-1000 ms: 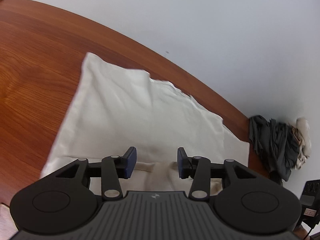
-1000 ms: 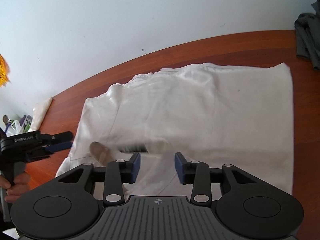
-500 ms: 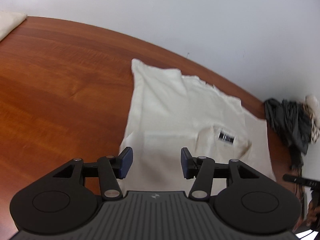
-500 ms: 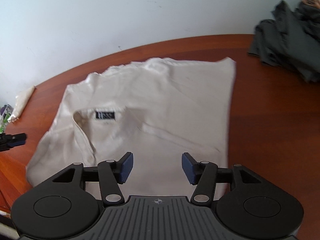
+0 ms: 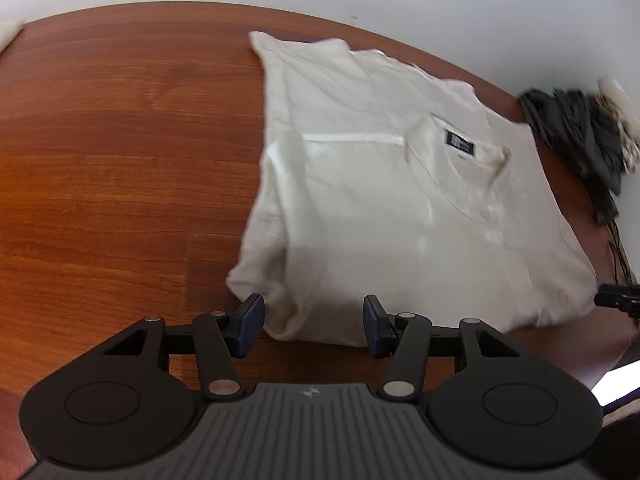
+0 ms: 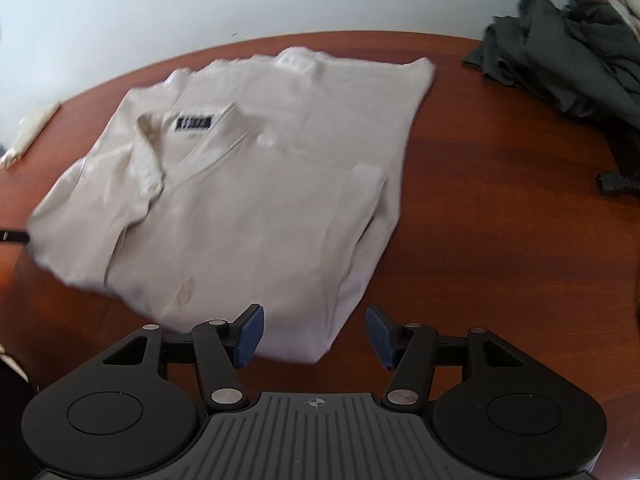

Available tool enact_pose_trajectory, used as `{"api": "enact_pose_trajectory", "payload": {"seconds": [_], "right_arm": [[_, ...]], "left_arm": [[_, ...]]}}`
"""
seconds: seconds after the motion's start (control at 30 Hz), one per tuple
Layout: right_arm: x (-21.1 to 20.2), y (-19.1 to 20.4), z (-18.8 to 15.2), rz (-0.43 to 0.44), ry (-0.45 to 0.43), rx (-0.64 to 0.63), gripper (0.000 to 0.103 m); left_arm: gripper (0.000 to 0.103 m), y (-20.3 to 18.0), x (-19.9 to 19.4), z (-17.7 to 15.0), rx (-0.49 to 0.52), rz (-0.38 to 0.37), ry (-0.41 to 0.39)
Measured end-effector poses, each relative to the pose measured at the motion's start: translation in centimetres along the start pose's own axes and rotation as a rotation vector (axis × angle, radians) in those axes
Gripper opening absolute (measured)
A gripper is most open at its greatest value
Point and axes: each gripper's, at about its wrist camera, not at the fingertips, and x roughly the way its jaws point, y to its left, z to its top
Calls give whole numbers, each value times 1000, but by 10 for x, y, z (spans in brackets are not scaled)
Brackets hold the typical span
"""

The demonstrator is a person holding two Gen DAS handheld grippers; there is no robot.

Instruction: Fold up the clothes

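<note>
A cream polo shirt (image 5: pixel 392 208) lies folded on the wooden table (image 5: pixel 112 152), collar and dark neck label (image 5: pixel 460 145) facing up. My left gripper (image 5: pixel 312 326) is open and empty, just above the shirt's near left corner. In the right wrist view the same shirt (image 6: pixel 248 192) lies flat, label (image 6: pixel 193 123) at the upper left. My right gripper (image 6: pixel 315 334) is open and empty over the shirt's near right corner. The other gripper's black tip shows at the shirt's edge in each view (image 5: pixel 618 300) (image 6: pixel 14 236).
A pile of dark grey clothes (image 6: pixel 568 52) sits at the table's far right, also in the left wrist view (image 5: pixel 580 136). A folded cream cloth (image 6: pixel 32 132) lies at the far left edge. A black object (image 6: pixel 618 184) lies near the right edge. A white wall is behind.
Both grippers have let go of the shirt, opened wider and drawn back toward the near edge. The shirt now lies folded with collar and label up.
</note>
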Motion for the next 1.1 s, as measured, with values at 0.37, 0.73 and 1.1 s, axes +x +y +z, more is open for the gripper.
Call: {"api": "enact_pose_trajectory", "payload": {"seconds": [0.37, 0.73, 1.1], "right_arm": [[9, 26, -15, 23, -21, -255, 47], [16, 22, -13, 44, -36, -235, 9], [-20, 17, -16, 70, -100, -180, 5]], "left_arm": [[56, -15, 20, -6, 152, -27, 41], [15, -15, 20, -7, 95, -44, 1], [5, -11, -17, -18, 61, -107, -50]]}}
